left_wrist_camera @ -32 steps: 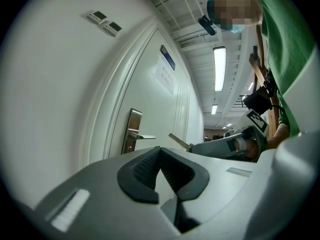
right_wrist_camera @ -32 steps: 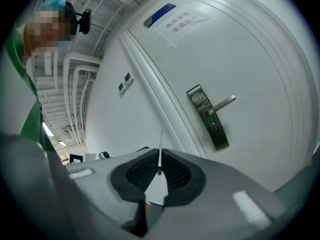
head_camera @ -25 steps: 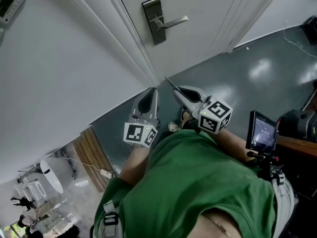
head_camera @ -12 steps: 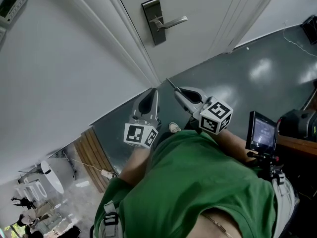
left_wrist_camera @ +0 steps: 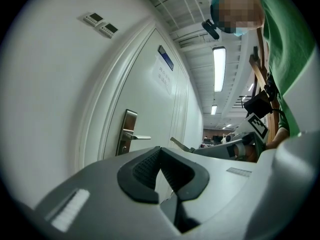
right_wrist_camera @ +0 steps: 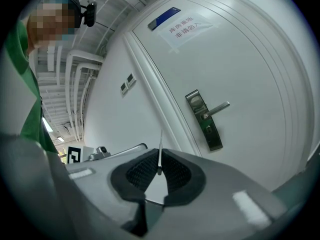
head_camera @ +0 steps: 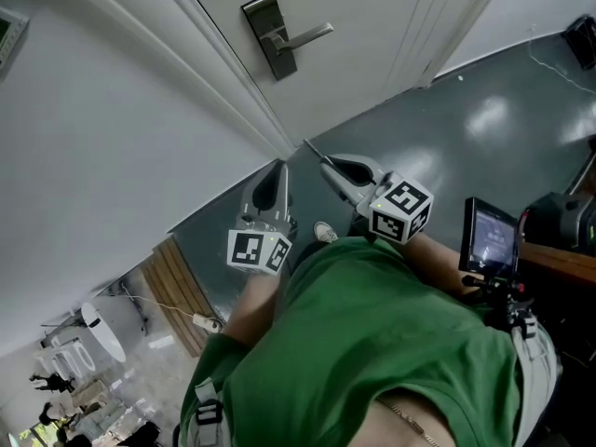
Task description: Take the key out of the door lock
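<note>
Clamping the key (right_wrist_camera: pixel 160 151), right gripper (head_camera: pixel 330 166) unmoved, door lock (head_camera: pixel 267 37) framed leftward.

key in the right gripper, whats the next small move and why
Probably just hold the grip and draw the key away from the door. The right gripper is shut on it, edge-on, well clear of the door lock, where no key shows. The left gripper is shut and empty.

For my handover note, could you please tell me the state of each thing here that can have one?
Door: closed.
Lever handle: at rest, not pressed.
Key: clamped edge-on in the right gripper.
Lock: empty.
Right gripper: shut on key.
Left gripper: shut, empty.
</note>
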